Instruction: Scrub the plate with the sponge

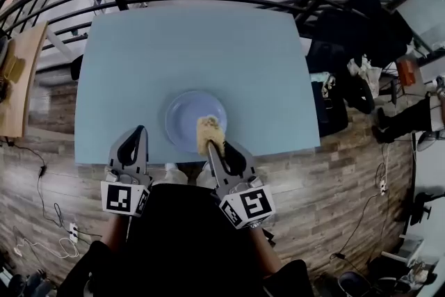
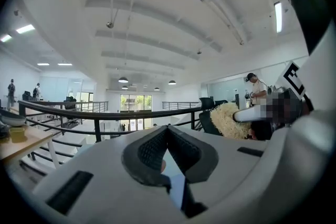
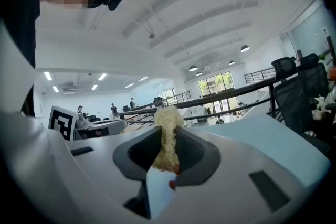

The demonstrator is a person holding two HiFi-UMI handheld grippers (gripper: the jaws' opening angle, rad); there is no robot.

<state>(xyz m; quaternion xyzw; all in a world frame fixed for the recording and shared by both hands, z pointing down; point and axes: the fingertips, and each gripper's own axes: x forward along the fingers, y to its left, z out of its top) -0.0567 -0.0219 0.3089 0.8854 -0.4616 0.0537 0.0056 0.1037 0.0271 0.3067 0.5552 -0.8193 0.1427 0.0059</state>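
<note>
Right gripper (image 1: pixel 212 147) is clenched on a shaggy yellow sponge (image 1: pixel 209 129), which sticks out past its tips over the round pale-blue plate (image 1: pixel 182 115); contact unclear. Left gripper (image 1: pixel 141 130) has its jaws pressed together on nothing, with the plate just to its right on the light-blue table (image 1: pixel 195 52).

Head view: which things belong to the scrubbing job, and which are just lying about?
Job: plate, sponge held in the right gripper with shut jaws, left gripper shut and empty, blue table.
Lying about: black chair, wooden side table, power strip on the floor.
</note>
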